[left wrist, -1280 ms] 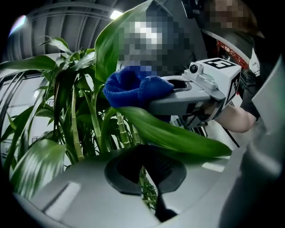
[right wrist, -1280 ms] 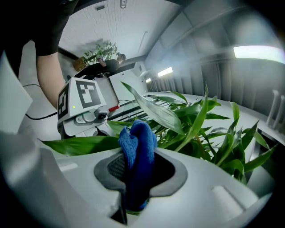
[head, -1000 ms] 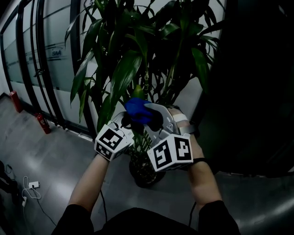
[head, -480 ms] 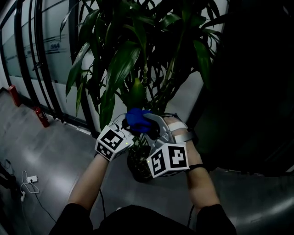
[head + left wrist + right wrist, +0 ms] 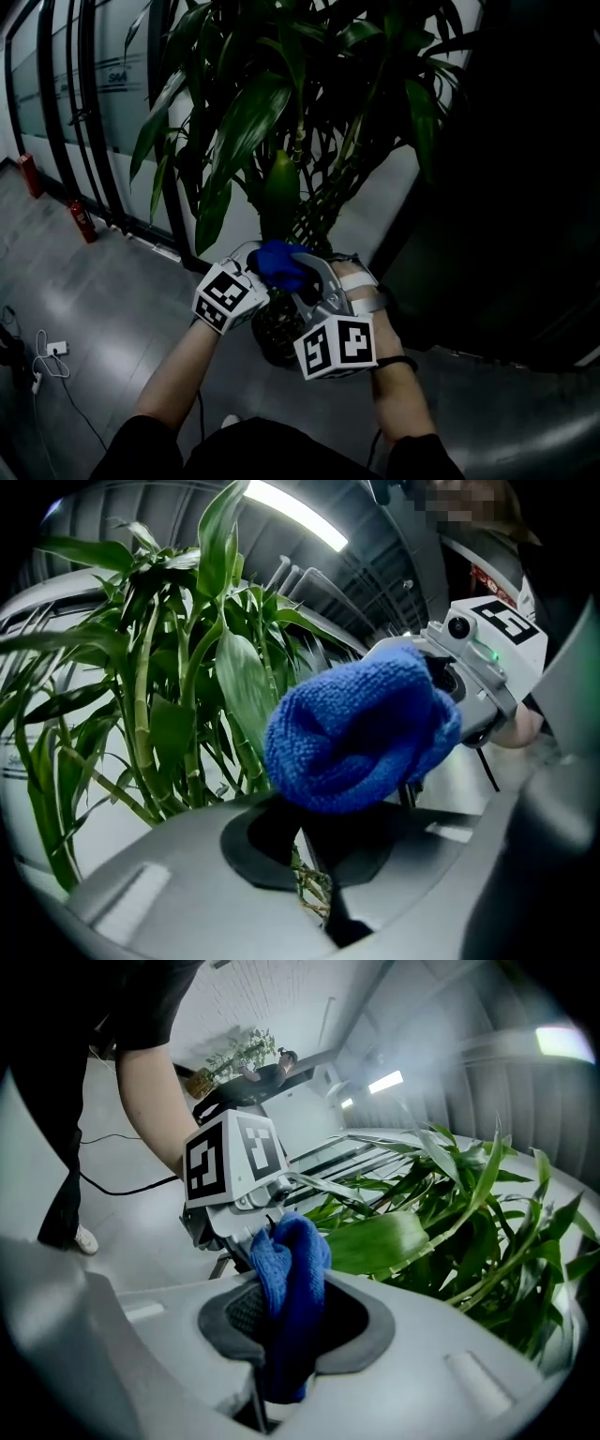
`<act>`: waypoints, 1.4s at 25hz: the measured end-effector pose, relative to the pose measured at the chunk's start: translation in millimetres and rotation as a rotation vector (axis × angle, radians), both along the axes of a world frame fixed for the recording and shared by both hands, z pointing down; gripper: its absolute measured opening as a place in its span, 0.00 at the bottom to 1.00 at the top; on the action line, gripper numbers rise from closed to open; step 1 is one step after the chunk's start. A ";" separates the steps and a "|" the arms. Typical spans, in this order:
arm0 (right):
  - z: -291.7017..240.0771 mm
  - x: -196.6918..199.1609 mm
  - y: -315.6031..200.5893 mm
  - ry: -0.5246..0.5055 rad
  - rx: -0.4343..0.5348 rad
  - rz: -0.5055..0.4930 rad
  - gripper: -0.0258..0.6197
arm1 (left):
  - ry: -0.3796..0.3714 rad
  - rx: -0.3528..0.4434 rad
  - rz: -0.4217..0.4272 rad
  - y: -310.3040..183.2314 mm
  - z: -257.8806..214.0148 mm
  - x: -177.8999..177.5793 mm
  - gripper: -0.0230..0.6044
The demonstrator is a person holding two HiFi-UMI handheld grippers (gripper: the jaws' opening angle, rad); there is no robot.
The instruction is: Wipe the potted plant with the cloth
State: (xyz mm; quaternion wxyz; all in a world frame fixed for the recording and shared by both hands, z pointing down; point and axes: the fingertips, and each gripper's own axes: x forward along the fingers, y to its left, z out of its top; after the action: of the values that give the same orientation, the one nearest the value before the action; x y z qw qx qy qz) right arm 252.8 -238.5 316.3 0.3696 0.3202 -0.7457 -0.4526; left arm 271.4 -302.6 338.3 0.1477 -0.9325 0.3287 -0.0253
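Observation:
The potted plant (image 5: pixel 281 94) has long green leaves and braided stalks in a dark pot (image 5: pixel 269 339). One broad leaf (image 5: pixel 279 192) hangs down to the blue cloth (image 5: pixel 279 263). My right gripper (image 5: pixel 300 272) is shut on the cloth (image 5: pixel 292 1283), and the leaf (image 5: pixel 389 1241) runs into its fold. In the left gripper view the cloth (image 5: pixel 361 728) sits just over the left gripper (image 5: pixel 314 813), whose jaws stand almost together. The leaf (image 5: pixel 242 682) runs down into them, its tip hidden behind the cloth. The left gripper (image 5: pixel 259 260) is close beside the cloth.
Dark-framed glass partitions (image 5: pixel 94 94) stand behind the plant at left, with two red fire extinguishers (image 5: pixel 82 220) at their foot. A cable and plug (image 5: pixel 47 354) lie on the grey floor. A dark wall (image 5: pixel 511 187) rises at right.
My right gripper has slid the cloth down the leaf toward the left gripper, so more leaf shows above it. Both hands have sunk a little toward the pot.

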 end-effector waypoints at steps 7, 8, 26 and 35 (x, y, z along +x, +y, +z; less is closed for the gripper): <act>30.4 2.6 20.4 -0.033 -0.073 -0.032 0.19 | 0.043 -0.076 -0.074 24.5 31.9 -19.8 0.05; 34.8 2.3 24.6 -0.037 -0.081 -0.042 0.19 | 0.055 -0.091 -0.093 28.4 37.3 -25.1 0.05; 45.9 -121.2 100.5 -0.136 -0.152 -0.222 0.19 | 0.131 -0.157 -0.378 125.1 66.5 -200.4 0.05; 44.7 -301.8 160.9 -0.143 -0.166 -0.341 0.19 | 0.126 -0.120 -0.520 202.5 56.0 -391.1 0.05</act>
State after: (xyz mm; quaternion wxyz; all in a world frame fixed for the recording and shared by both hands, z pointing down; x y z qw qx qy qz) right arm -49.0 -77.5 361.0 0.2590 0.1890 -0.8482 -0.4217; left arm -119.7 -100.1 394.2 0.0599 -0.8236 0.5635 -0.0240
